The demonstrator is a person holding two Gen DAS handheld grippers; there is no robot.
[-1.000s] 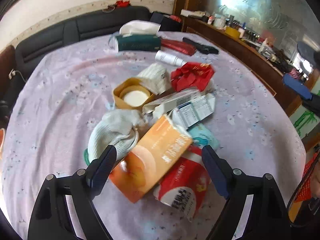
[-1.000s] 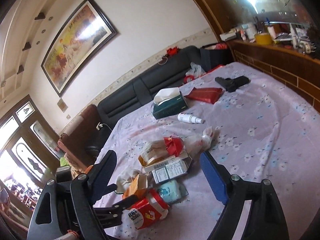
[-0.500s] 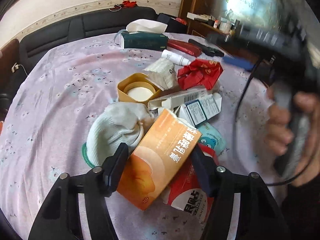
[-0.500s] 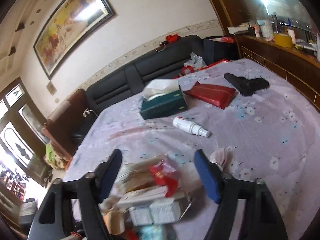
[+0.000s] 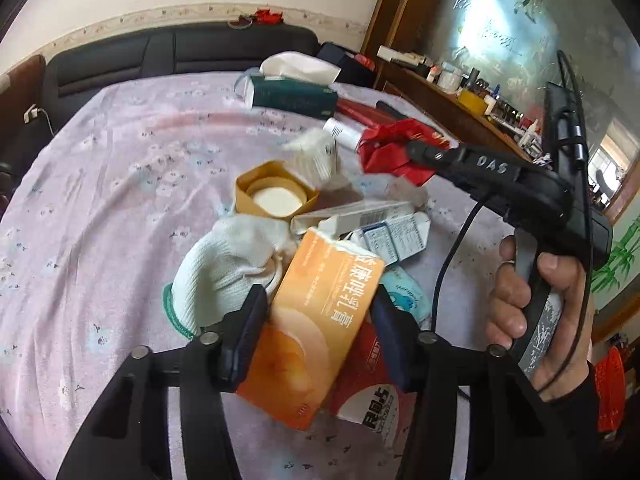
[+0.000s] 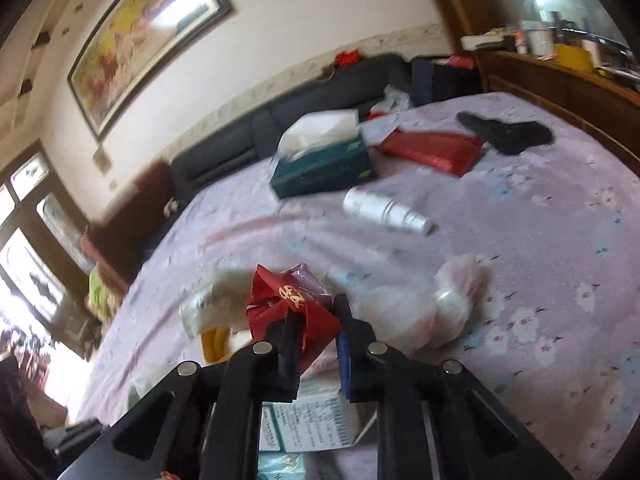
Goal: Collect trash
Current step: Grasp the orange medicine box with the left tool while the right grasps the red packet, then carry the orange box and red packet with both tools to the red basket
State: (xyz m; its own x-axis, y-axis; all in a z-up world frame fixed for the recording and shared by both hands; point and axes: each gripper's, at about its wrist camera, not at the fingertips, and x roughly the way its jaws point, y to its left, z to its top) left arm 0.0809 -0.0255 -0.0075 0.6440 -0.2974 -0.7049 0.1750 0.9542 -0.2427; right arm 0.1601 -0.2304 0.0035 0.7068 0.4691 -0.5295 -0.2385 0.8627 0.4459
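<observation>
Your left gripper point(image 5: 318, 334) has its jaws closed against both sides of the orange carton point(image 5: 316, 336), which lies tilted on the trash pile with its printed face up. Just left of those jaws sits a white cloth bundle point(image 5: 228, 264); ahead of them, a yellow box point(image 5: 276, 196) with a white round insert. To the right, under the carton, a red and white packet point(image 5: 372, 392) pokes out, and a white printed carton point(image 5: 396, 236) lies just beyond the tip of the right jaw.

Your right gripper point(image 6: 316, 344) holds its jaws narrow, pinching the crumpled red wrapper point(image 6: 292, 304) (gold lettering on top). Right of those jaws a clear plastic bag point(image 6: 436, 304) rests on the flowered surface point(image 6: 560, 280). Well ahead lie a white spray bottle point(image 6: 384, 210) and a green tissue box point(image 6: 324, 164).
</observation>
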